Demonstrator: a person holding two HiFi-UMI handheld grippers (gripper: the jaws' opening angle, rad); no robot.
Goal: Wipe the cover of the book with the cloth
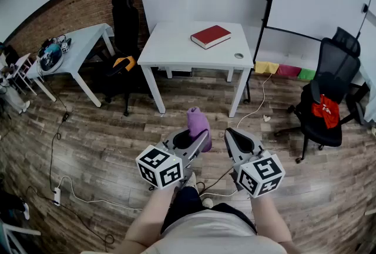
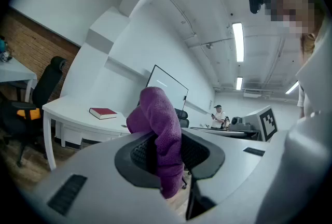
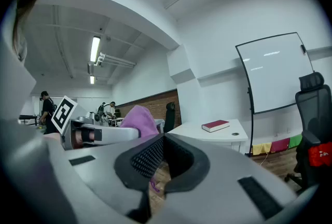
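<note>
Left claw (image 1: pixel 197 142) is clamped on the purple cloth (image 1: pixel 198 120). In the left gripper view its pads pinch the fold at mid-height, w/ a lump standing above the tips and a tail hanging below. Right claw (image 1: pixel 235 136) looks closed, tips together, nothing btwn them. You've got both claws low over the wood floor (image 1: pixel 117 129), close to your body and well short of the bench (image 1: pixel 170 50), so I'd judge no wiping is under way yet. What matters for the next move: the red book (image 1: pixel 211 36) lies straight ahead and a bit to your right. It's on the far half of the bench top, right of the middle, nearer the far right corner than the far left one. The cable hole (image 1: pixel 238 56) is near it, toward the near right corner. The book lies flat, cover up, and its long axis runs diagonally from its near left end toward the far right corner. Right claw sits more directly in line w/ it, but the cloth is in the left. So expect to step fwd to the near edge and reach the left arm across toward the right half, approx. along that diagonal. Both gripper views show the book small and far off, which fits: it's well out of reach from where you stand.
</note>
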